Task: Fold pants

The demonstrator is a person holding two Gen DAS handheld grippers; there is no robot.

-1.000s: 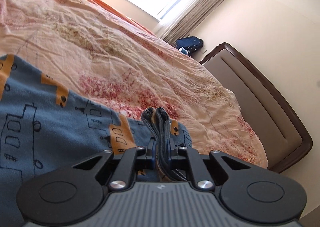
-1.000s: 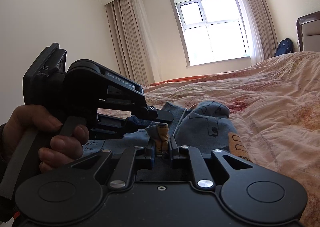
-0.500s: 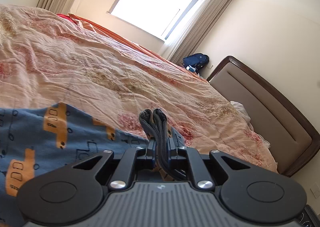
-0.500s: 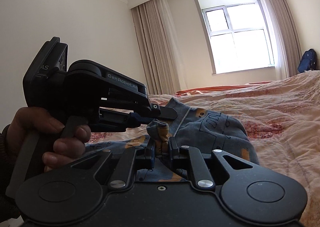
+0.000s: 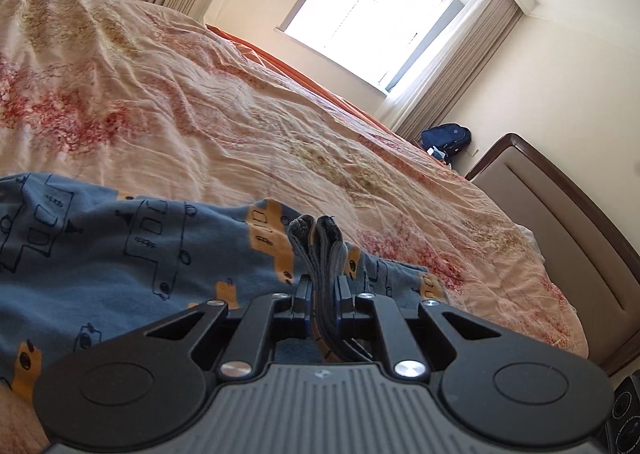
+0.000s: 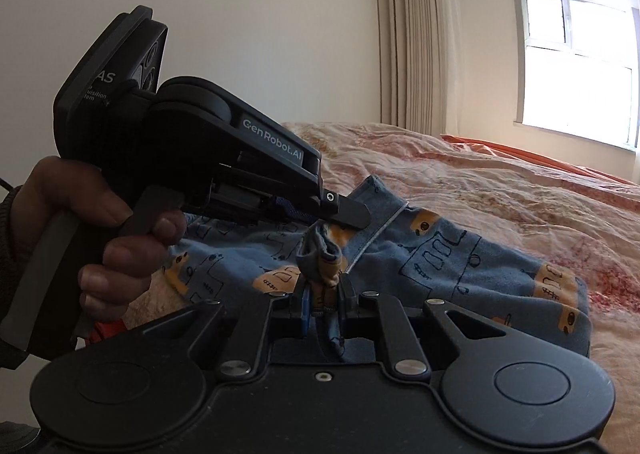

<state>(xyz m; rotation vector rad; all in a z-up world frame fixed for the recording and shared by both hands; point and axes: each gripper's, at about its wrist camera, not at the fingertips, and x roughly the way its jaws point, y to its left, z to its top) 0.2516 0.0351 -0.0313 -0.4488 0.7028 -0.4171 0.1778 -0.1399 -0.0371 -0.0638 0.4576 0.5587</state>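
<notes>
The pants are blue with orange vehicle prints and lie on the pink bedspread. My left gripper is shut on a bunched grey-blue edge of the pants that sticks up between the fingers. My right gripper is shut on another bunched piece of the pants. The left gripper, held in a hand, shows in the right wrist view just above and left of the right one, close together.
A brown padded headboard stands at the right. A dark blue backpack sits on the floor by the curtains under the window. An orange sheet edge runs along the bed's far side.
Both grippers have swung round with the pants held; the views turned toward the left, and more of the blue fabric now spreads in front of each gripper.
</notes>
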